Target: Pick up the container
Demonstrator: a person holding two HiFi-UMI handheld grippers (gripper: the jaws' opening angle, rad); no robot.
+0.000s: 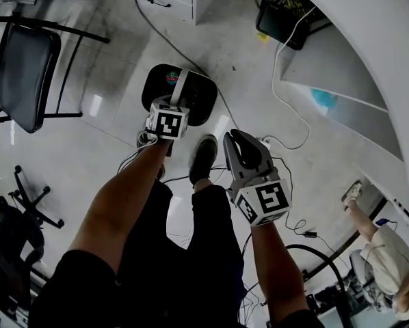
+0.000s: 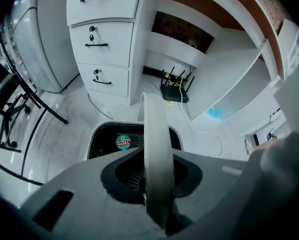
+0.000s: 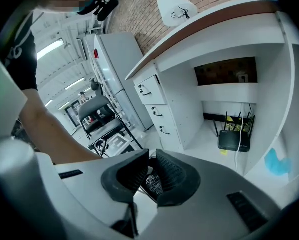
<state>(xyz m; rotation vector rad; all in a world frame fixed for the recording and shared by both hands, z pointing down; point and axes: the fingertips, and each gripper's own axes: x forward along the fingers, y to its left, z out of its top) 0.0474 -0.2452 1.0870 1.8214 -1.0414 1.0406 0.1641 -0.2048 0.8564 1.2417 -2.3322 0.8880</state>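
A pale tiled floor (image 1: 109,149) fills the head view, with a black office chair (image 1: 23,74) at upper left. The black container (image 1: 203,91) sits upper centre, its white handle (image 1: 179,86) pinched between the left gripper (image 1: 172,104) fingers (image 2: 122,176). The right gripper (image 1: 239,142), lower right of centre, has its fingers closed together, empty.

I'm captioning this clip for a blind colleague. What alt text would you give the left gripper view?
The left gripper has its dark jaws closed on the pale strap handle of a black container bearing a round green-and-red sticker, seen against a glossy white floor. Beyond stand white drawers and a black router.
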